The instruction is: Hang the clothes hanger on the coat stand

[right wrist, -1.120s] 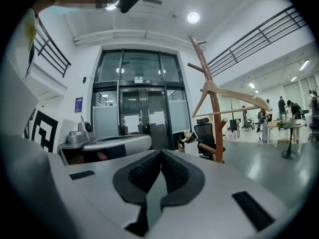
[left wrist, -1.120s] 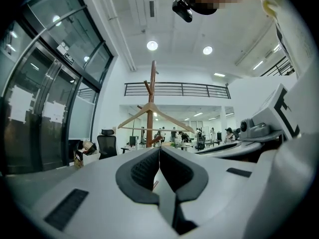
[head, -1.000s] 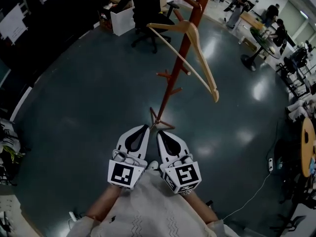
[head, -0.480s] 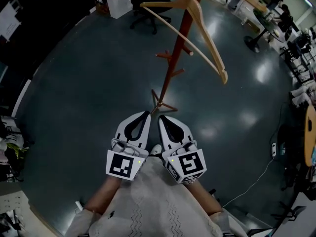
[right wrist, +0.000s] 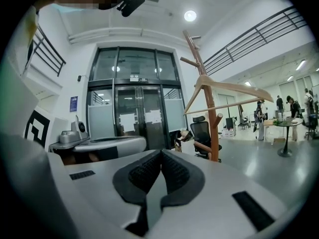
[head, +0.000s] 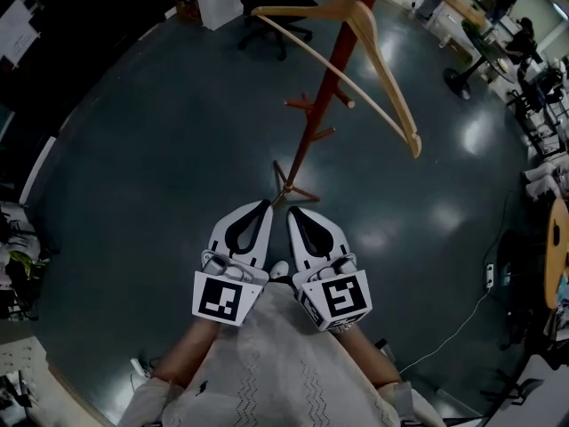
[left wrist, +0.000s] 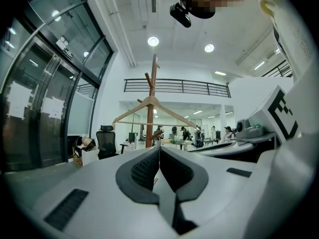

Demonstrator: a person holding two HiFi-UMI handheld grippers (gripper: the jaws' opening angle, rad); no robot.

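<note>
- A person stands on a dark, glossy floor [head: 133, 149], looking down at two white plastic tongs held close to the body.
- The left tongs [head: 264, 205] are pressed together with nothing between them; their inner pads are black and ribbed.
- The right tongs [head: 292, 212] are likewise together and empty, just beside the left ones, both pointing far, toward the stand's base.
- The stand [head: 308, 136] is a slim reddish-brown wooden pole with short upturned pegs and splayed feet, a little beyond the tongs.
- The hanger [head: 387, 74] is pale, smooth wood, a wide triangle with sloped shoulders and a thin lower bar. It hangs high on the stand with its top against the pole and one arm reaching out to the right, well apart from both tongs. Its hook is too small to make out.
- Judged from this, the hanging step looks done: the hanger is on the stand and neither pair of tongs holds it.
- The next move seems to call for nothing more than keeping clear of the stand so the hanger is not knocked off.
</note>
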